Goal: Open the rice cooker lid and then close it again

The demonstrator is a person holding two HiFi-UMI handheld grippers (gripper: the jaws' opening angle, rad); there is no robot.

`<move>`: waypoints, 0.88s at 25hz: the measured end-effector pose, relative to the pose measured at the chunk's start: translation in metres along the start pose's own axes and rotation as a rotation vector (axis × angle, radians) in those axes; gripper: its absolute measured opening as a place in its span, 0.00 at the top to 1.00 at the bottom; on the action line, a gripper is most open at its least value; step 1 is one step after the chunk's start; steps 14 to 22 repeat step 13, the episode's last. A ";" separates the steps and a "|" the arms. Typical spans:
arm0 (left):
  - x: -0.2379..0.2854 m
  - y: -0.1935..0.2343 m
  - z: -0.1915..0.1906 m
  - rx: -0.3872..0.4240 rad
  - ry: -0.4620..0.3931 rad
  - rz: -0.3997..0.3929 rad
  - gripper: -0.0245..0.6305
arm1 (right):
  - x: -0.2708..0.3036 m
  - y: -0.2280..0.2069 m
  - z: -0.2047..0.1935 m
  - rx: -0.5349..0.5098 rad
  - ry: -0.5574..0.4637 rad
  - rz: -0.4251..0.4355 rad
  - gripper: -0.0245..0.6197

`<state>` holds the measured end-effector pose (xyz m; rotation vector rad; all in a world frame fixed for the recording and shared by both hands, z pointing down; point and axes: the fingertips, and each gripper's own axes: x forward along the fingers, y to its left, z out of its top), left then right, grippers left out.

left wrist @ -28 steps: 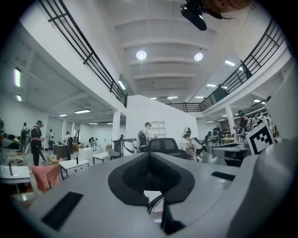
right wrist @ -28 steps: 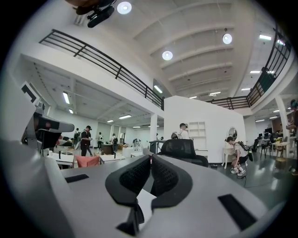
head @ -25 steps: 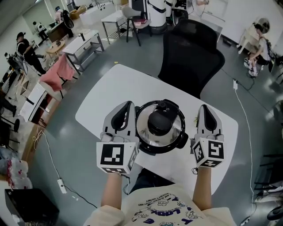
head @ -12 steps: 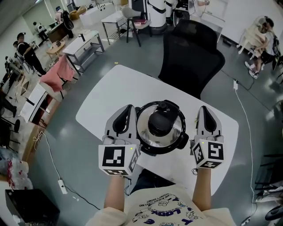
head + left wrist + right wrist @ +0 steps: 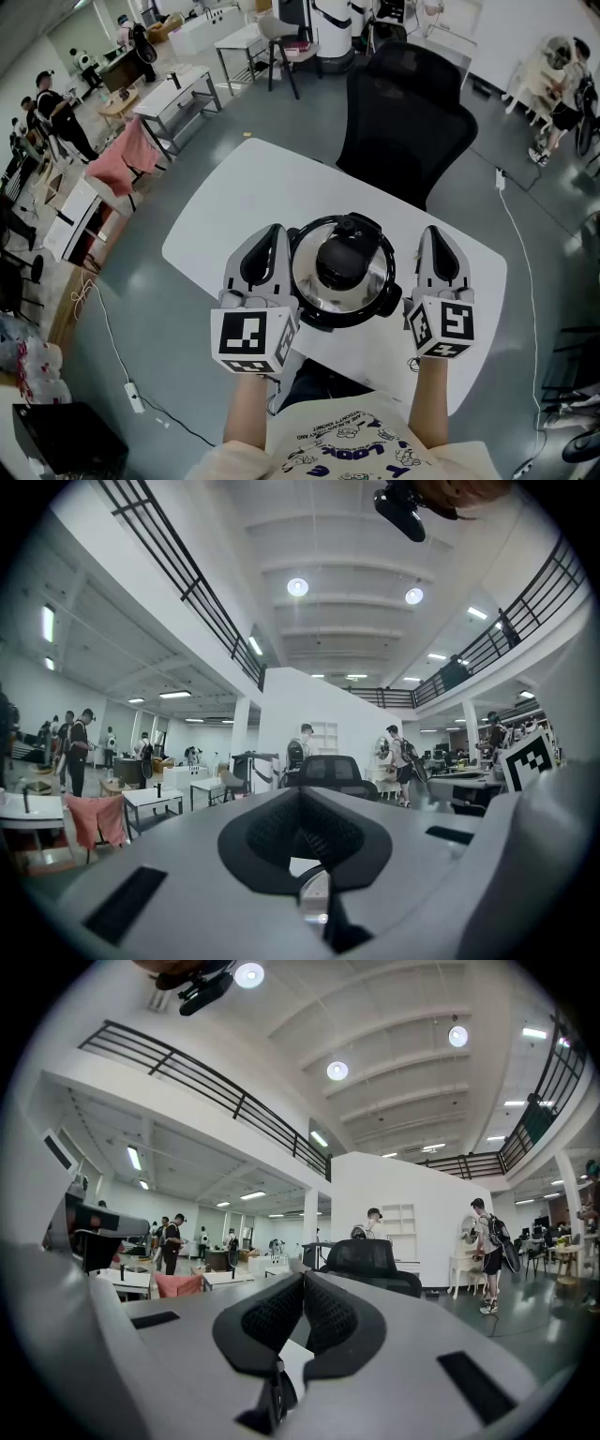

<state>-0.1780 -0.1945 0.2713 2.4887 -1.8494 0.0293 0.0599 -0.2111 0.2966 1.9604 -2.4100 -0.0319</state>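
The left tongs [image 5: 274, 231] are pressed together with nothing between them. The right tongs [image 5: 432, 231] are closed and empty too. Both point level, away from the person, 1 on each side of the cooker [image 5: 323, 319] and just beside its rim; I cannot tell if either touches it. The cooker sits on the white counter [image 5: 234, 202], near the person's edge. Its shiny lid [image 5: 372, 281] is down, with a black knob [image 5: 337, 264] on top. A black chair [image 5: 403, 122] stands beyond the counter.
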 end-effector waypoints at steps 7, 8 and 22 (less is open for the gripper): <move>-0.001 0.000 0.000 0.005 0.009 0.000 0.94 | -0.001 0.002 0.001 0.000 0.003 -0.001 0.95; -0.001 0.001 0.000 0.005 0.009 0.000 0.94 | -0.001 0.002 0.001 -0.001 0.004 -0.001 0.95; -0.003 0.002 0.003 0.003 0.007 0.003 0.94 | -0.001 0.005 0.003 -0.005 0.004 0.002 0.95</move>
